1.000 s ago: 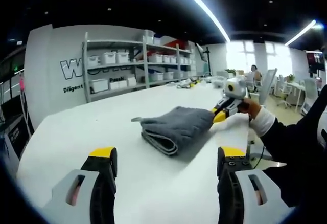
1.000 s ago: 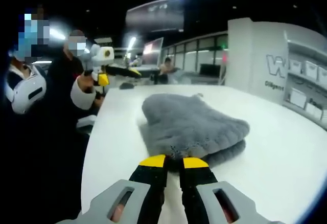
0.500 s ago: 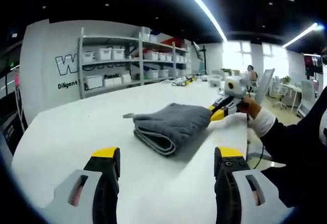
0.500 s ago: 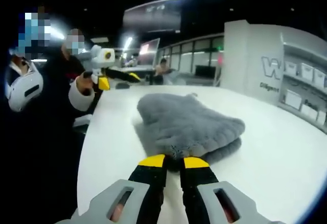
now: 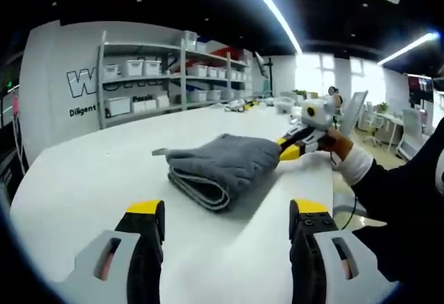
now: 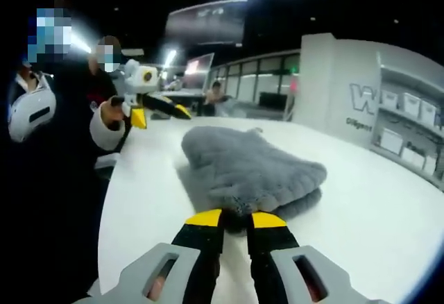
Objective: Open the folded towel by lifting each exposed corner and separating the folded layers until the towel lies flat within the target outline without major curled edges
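A grey folded towel [image 5: 222, 164] lies on the white table [image 5: 76, 179], its folded layers facing my left gripper [image 5: 227, 210], which hovers short of it, open and holding nothing. In the right gripper view the towel [image 6: 250, 169] spreads out just beyond my right gripper [image 6: 236, 218], whose jaws are shut on its near edge. In the left gripper view the right gripper [image 5: 283, 153] sits at the towel's right edge, held by a hand [image 5: 340, 144]. The left gripper [image 6: 161, 113] appears open at the far left of the right gripper view, above the table.
Metal shelves with white bins [image 5: 159, 82] stand along the far wall behind the table. The table's edge [image 5: 326, 200] runs close on the right, beside the person's dark sleeve [image 5: 395, 200]. Office desks and chairs [image 5: 388, 120] fill the far right.
The left gripper's view has swung a little, so the towel sits lower and more to the left. My right gripper keeps its hold on the towel's edge. The towel looks unchanged.
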A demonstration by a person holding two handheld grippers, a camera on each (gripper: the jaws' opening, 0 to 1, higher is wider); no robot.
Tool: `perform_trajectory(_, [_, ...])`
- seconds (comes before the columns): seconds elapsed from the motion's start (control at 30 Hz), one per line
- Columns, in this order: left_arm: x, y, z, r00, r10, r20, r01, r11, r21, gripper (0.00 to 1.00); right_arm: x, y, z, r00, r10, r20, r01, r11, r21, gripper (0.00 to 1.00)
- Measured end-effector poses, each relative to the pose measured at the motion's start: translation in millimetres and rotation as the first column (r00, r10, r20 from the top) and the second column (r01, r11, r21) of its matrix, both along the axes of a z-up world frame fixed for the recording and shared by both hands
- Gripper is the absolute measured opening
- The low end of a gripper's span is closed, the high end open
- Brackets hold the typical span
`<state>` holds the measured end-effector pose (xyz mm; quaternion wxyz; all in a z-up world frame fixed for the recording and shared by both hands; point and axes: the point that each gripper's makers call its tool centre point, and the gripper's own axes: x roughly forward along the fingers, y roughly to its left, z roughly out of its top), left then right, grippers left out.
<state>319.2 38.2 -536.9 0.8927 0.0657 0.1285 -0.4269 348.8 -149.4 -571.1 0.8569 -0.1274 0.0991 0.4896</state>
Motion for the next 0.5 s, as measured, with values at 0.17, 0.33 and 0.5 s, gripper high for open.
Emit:
perform_trajectory(0.17, [-0.3,-6.1,-2.2,1.0,-0.011,0.005,0.011,1.0,-0.006,0.67,1.1,-2.8,0.6,1.0,-0.015,0.012,0.015,1.0,0.006,0.14])
perform_trajectory(0.33, [0.0,-10.7,-6.9,1.0,-0.015,0.004,0.015,1.0,-0.009,0.63,1.2,-5.7,1.1,0.999,-0.029,0.02,0.029,1.0,0.012,0.15])
perform_trajectory(0.5, [0.6,-13.5,-9.4,1.0,-0.008,0.006,0.009,1.0,-0.012,0.59,-0.4,-7.0,1.6,0.999,-0.029,0.022,0.029,0.999,0.018,0.14])
